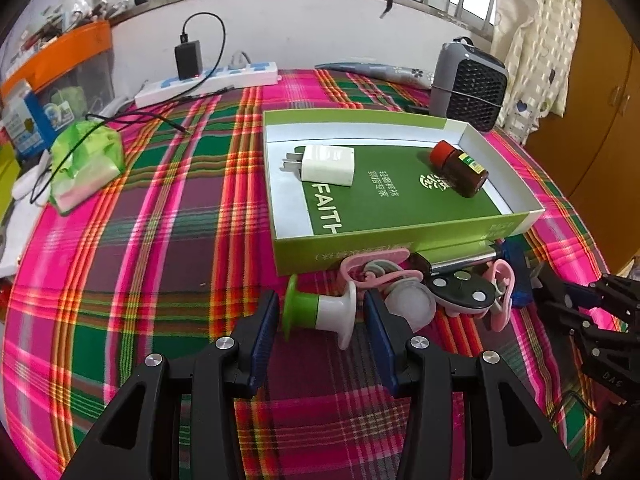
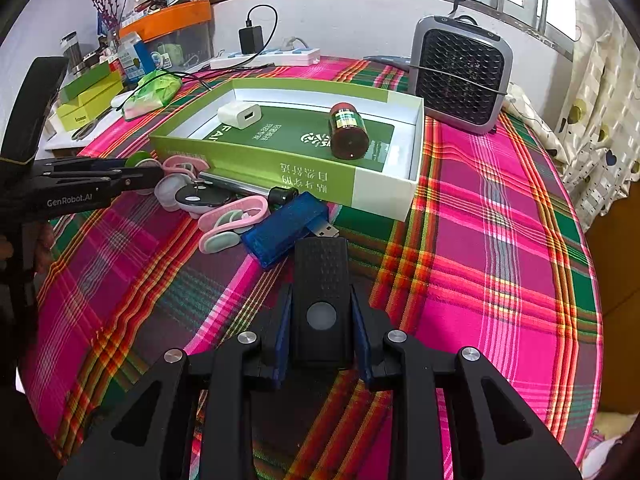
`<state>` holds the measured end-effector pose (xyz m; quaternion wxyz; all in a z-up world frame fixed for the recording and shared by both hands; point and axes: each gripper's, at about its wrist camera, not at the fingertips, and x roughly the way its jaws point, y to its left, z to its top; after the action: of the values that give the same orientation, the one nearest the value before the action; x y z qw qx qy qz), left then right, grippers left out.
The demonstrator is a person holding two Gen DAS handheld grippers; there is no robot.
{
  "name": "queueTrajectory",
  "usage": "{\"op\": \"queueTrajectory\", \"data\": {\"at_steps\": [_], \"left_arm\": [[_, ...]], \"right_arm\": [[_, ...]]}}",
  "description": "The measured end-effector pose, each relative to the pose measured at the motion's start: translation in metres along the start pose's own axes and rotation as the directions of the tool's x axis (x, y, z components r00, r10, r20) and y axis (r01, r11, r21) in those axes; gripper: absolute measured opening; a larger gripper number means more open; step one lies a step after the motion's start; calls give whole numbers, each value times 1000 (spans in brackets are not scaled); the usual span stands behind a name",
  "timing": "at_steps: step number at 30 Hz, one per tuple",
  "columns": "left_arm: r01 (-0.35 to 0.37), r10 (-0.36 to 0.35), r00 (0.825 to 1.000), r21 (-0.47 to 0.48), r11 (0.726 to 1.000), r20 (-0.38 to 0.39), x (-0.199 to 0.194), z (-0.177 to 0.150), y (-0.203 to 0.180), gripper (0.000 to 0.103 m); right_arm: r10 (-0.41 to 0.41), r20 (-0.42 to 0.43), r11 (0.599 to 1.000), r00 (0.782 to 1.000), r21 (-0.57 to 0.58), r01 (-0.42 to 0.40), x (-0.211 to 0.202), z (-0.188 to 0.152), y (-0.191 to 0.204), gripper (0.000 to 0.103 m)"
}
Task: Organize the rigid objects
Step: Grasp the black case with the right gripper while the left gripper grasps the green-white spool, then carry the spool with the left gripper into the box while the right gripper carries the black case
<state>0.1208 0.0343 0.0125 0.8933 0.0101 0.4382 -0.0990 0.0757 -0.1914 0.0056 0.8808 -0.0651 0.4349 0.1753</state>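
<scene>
L gripper (image 1: pixel 320 312) wide, straddling green-and-white plastic spool (image 1: pixel 320 314) at 6 o'clock of green cardboard box tray (image 1: pixel 360 240). Only R view shows R gripper (image 2: pixel 320 332) clamping black rectangular plastic device (image 2: pixel 320 280), w/ blue translucent USB stick (image 2: pixel 286 226) at its 11.

I saw a table covered with a pink, green and purple checked cloth (image 1: pixel 180 240). Directly on it lay a shallow green and white cardboard box (image 1: pixel 360 236), open at the top. Just in front of the box was a small heap: a green and white plastic spool (image 1: pixel 320 312), pink plastic clips (image 2: pixel 236 216), a black oval part with metal discs (image 1: pixel 460 292) and a translucent blue USB stick (image 2: pixel 286 228). Behind the box stood a grey fan heater (image 2: pixel 460 72). Farther left lay a white power strip (image 1: pixel 208 82) and a green tissue pack (image 1: pixel 88 160).
</scene>
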Motion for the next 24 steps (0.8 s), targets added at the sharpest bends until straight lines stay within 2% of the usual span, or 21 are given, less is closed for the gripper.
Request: {"op": "queueTrajectory", "data": {"at_steps": [3,7,24], "left_arm": [[5,-5,1000,-11,1000,-7,1,-1,2,42],[3,-3,1000,-18,1000,-8,1,-1,4,33],[0,0,1000,-15,1000,-3,-1,-1,3,32]], "right_arm": [[0,0,1000,1000,0,0,0,0,0,28],[1,0,1000,1000,1,-1,0,0,0,28],[3,1,1000,1000,2,-3,0,0,0,28]]}}
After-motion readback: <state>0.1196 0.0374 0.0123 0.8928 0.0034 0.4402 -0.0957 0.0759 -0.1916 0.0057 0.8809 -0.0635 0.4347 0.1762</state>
